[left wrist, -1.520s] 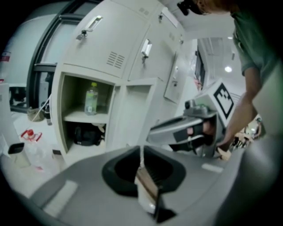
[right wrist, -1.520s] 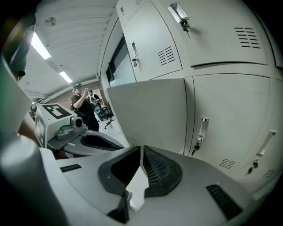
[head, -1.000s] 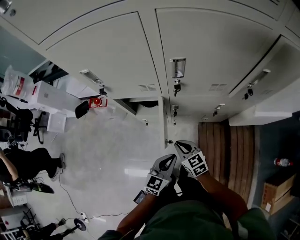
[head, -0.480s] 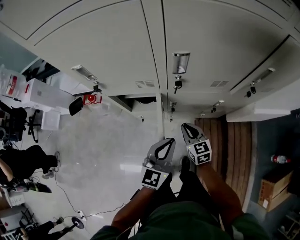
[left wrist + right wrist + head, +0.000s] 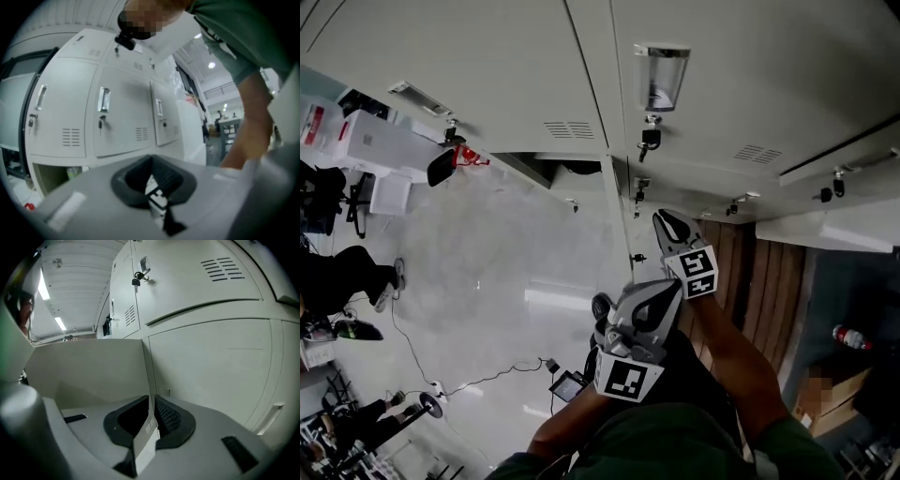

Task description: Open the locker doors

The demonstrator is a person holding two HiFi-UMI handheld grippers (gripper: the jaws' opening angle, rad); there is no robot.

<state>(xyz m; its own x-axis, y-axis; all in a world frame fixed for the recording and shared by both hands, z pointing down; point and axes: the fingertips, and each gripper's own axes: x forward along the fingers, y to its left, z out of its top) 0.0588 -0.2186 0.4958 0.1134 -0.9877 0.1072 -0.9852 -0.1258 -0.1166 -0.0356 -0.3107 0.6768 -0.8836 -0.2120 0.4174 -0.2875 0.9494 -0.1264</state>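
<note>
A bank of white lockers fills the top of the head view; one shut door has a metal handle and a key in its lock. My right gripper reaches up to the lower row. In the right gripper view, my right gripper is shut on the thin edge of a locker door that stands ajar. My left gripper hangs just below it, away from the lockers. In the left gripper view, my left gripper is shut with nothing held, facing several shut doors.
A lower locker stands open and dark. On the pale floor lie cables. A seated person and white boxes are at the left. Wooden slats and a bottle are at the right.
My right gripper has risen toward the lower lockers and closed on the door edge. My left gripper has swung right, under the right one. The lockers look nearer.
</note>
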